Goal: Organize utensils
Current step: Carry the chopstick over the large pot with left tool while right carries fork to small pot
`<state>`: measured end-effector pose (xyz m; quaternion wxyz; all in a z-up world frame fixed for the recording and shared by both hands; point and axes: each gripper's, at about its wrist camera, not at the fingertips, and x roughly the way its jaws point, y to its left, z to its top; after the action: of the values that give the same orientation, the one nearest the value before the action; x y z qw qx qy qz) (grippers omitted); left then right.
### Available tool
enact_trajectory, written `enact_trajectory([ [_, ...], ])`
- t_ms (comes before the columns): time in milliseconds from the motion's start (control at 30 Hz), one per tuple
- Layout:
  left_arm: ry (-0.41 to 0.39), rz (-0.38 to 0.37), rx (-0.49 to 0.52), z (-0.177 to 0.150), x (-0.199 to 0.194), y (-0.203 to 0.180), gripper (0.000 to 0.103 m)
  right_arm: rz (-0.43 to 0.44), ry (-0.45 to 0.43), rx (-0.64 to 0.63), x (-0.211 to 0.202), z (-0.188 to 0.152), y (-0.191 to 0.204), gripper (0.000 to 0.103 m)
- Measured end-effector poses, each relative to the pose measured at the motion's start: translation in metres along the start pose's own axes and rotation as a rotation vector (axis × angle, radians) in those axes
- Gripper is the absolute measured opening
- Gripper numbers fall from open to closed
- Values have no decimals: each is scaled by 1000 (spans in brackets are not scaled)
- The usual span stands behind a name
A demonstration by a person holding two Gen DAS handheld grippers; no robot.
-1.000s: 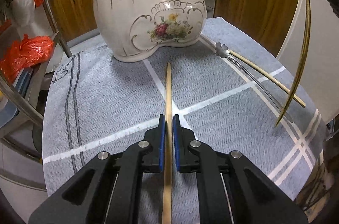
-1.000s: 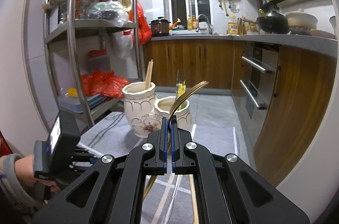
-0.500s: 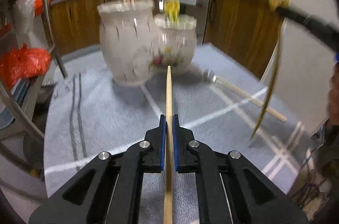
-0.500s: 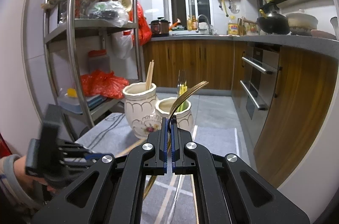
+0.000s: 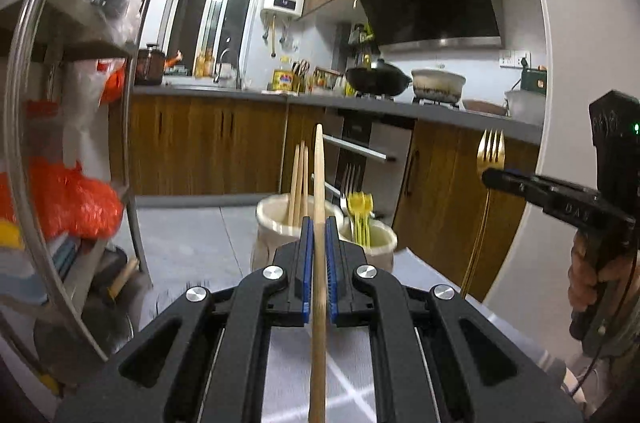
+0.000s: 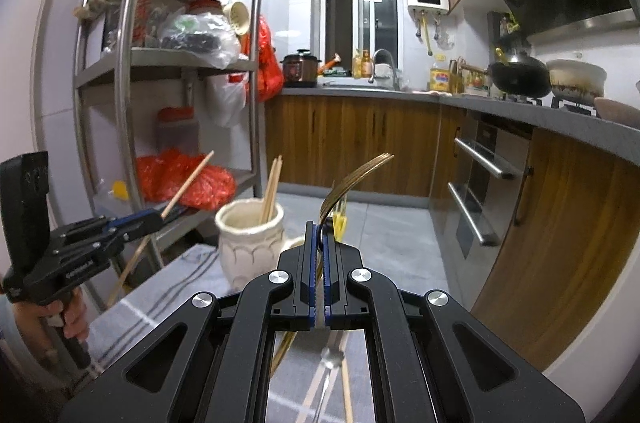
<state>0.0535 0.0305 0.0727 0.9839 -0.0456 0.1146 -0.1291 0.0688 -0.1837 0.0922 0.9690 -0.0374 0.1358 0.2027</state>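
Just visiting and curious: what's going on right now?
Left gripper shut on chopstick. Right gripper shut on gold fork. Ceramic holder ahead, path clear.

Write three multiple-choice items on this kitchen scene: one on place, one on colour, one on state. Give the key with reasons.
1. Where do the other chopsticks stand?
A. in the taller holder cup
B. on the rack shelf
C. in the wok

2. What colour is the fork in the right gripper?
A. silver
B. gold
C. black

3. How is the left gripper?
A. open, empty
B. shut on a spoon
C. shut on a chopstick

Key: 1 A, they rise from its mouth; 2 B, its tines shine gold; 3 C, the blue pads press the wooden stick.
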Motion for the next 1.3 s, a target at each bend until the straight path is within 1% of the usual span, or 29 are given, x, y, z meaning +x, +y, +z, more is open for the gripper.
enact_trajectory([
  [167,-40,-17,-12,28,20,7,6,-17,-28,8,16,17,-5,3],
  [267,-56,-34,-20,45,38,10,6,-29,-63,29,23,29,-12,4],
  [367,-59,-35,-35,57,59,13,6,-49,-100,57,28,40,-20,3],
  [500,-74,-37,-61,66,85,16,6,-77,-137,98,35,49,-30,3],
  [567,-81,-23,-71,67,99,17,6,-93,-144,106,39,51,-33,3],
  [700,-102,20,-88,63,121,20,6,-129,-159,111,49,51,-39,3],
  [800,-123,70,-85,57,136,21,6,-151,-177,117,58,49,-42,3],
  [933,-131,126,-105,47,142,27,6,-174,-148,89,76,40,-38,3],
  [1000,-114,140,-111,40,142,31,6,-170,-128,75,82,33,-35,3],
  [1067,-100,156,-71,33,136,28,6,-159,-109,68,86,27,-34,3],
  [1133,-87,152,-56,28,129,27,6,-141,-79,56,92,21,-32,3],
  [1200,-59,149,-53,23,121,27,6,-132,-58,48,97,17,-31,3],
  [1300,14,153,-59,17,114,27,6,-126,-28,42,103,12,-30,4],
])
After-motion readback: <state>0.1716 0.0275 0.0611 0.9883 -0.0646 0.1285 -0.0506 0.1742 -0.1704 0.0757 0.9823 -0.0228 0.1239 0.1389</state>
